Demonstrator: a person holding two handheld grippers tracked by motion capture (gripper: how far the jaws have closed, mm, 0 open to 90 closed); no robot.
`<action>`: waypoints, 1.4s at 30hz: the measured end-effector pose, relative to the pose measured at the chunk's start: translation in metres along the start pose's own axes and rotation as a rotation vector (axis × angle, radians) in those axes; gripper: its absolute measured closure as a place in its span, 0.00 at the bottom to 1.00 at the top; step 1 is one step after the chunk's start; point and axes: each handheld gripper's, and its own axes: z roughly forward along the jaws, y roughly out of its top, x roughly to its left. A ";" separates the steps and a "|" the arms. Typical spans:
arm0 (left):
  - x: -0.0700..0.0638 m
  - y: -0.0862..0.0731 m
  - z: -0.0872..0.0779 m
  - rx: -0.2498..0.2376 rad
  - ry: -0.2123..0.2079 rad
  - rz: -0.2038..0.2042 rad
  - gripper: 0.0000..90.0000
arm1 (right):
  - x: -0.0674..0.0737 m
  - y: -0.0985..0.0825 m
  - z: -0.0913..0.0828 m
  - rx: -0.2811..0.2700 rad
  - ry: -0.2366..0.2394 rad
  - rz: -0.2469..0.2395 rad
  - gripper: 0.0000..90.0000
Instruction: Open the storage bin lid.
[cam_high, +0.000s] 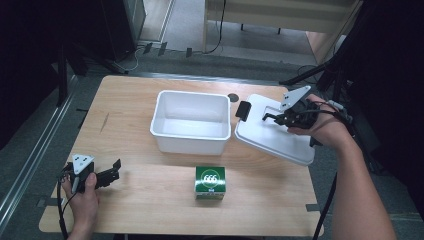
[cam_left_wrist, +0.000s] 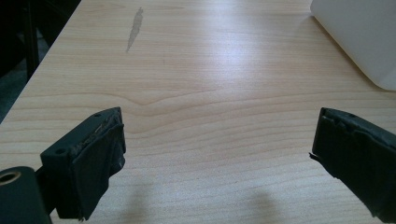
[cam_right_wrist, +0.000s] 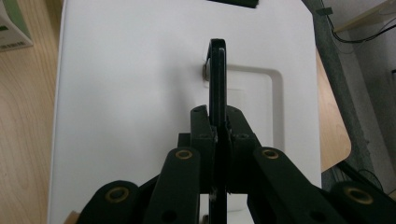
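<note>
Here, the pale wooden table (cam_high: 150, 200) carries a white rectangular plastic tub (cam_high: 191, 121); at its three o'clock, your right gripper (cam_right_wrist: 216, 122) pinches the black handle (cam_right_wrist: 217, 74) of the white lid (cam_high: 272, 135). Your left gripper (cam_left_wrist: 219, 154) gapes empty. A one-edge lift may swing the lid loose.
</note>
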 end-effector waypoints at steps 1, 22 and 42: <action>0.000 0.000 0.000 0.000 0.000 0.000 0.03 | 0.001 -0.002 0.002 0.002 0.001 0.001 0.94; 0.000 0.000 0.000 -0.001 -0.003 0.001 0.03 | 0.023 -0.028 0.065 0.037 0.020 0.012 0.94; -0.001 0.000 0.000 -0.002 -0.002 0.010 0.03 | 0.037 -0.048 0.098 0.059 -0.032 0.050 0.94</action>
